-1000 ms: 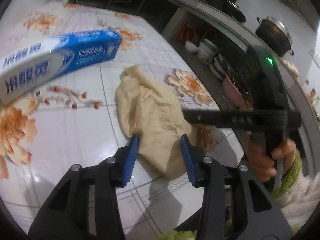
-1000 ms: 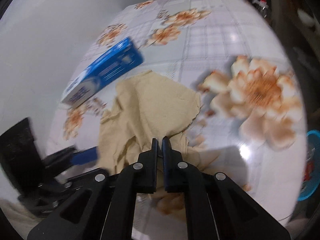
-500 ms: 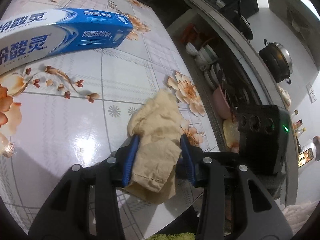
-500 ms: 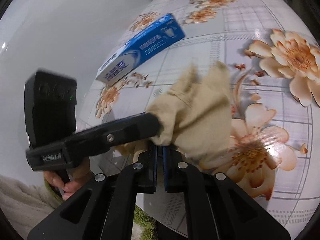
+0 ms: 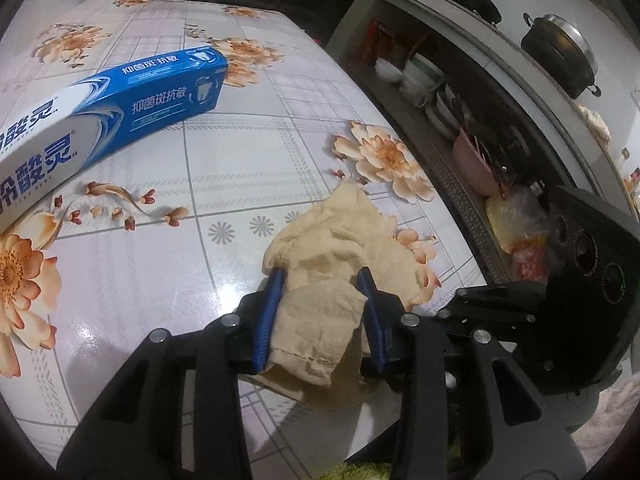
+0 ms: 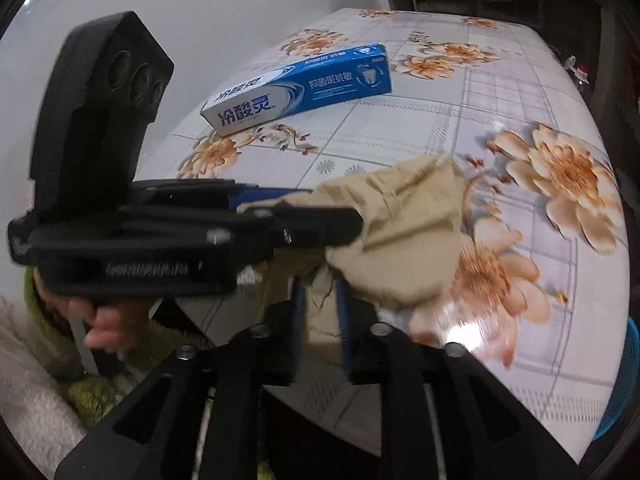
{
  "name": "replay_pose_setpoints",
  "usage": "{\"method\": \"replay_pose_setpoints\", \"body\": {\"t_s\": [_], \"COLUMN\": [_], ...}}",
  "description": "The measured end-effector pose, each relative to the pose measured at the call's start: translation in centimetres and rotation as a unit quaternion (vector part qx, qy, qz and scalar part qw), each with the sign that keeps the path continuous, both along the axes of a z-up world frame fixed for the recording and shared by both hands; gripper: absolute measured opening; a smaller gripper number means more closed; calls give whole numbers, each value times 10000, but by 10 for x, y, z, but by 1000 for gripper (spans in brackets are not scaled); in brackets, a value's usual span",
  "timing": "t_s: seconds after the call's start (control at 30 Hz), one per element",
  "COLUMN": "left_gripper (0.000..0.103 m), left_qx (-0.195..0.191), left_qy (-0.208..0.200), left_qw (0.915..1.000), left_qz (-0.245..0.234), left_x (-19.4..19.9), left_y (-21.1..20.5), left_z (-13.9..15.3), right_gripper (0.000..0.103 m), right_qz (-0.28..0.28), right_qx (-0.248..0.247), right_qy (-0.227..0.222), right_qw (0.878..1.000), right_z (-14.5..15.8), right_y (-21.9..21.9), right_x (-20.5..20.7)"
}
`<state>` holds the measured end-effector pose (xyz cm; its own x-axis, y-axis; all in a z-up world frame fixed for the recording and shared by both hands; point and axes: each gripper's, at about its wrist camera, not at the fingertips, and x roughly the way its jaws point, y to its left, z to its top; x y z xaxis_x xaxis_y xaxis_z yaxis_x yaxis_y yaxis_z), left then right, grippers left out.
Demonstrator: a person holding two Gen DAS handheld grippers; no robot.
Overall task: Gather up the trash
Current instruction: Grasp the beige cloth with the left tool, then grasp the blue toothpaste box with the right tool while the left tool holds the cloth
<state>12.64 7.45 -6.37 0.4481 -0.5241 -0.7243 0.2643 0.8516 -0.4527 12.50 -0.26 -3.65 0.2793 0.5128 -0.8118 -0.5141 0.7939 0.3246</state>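
At bottom centre my left gripper point(image 5: 320, 312) clamps the crumpled paper point(image 5: 340, 264); my right gripper point(image 6: 320, 308) is opening, so it may slip off.

We look from two fisheye cameras, each close above the table point(image 5: 132, 280) and tilted steeply down along its own fingers. Our left wrist view faces across the floral cloth toward the kitchen shelves point(image 5: 432, 92) in the upper right. Our right wrist view faces the white wall point(image 6: 208, 12) in the upper left. Both share the crumpled beige paper point(image 5: 340, 248) point(image 6: 404, 220) at lower centre and the blue toothpaste box point(image 5: 120, 108) point(image 6: 304, 84) farther back.
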Motion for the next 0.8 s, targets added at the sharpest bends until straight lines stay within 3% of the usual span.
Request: {"method": "replay_pose_setpoints", "body": {"t_s": [0.03,0.07,0.27,0.5,0.63,0.8], "left_gripper": [36,36,38,33,17,11], "left_qx": [27,74,516,996,1132,1010], "left_qy": [-10,-29,-227,-453,-529,-444], "left_qw": [10000,10000,9981,9930,9910,9932], "left_qz": [-13,-33,-249,-454,-478,-364], "left_x": [0,0,-9,-19,-25,-29], "left_y": [-1,-3,-17,-32,-33,-22], "left_z": [0,1,3,5,4,4], "right_gripper": [54,58,58,62,64,66], "right_qz": [-62,-118,-624,-1378,-1356,-859], "right_qx": [-10,-48,-4,666,940,775], "right_qy": [-40,-87,-42,-168,-126,-230], "right_qw": [10000,9999,9980,9881,9862,9930], "right_z": [3,5,17,50,62,76], "right_y": [-7,-12,-53,-97,-86,-36], "right_x": [-3,-6,-11,11,35,70]}}
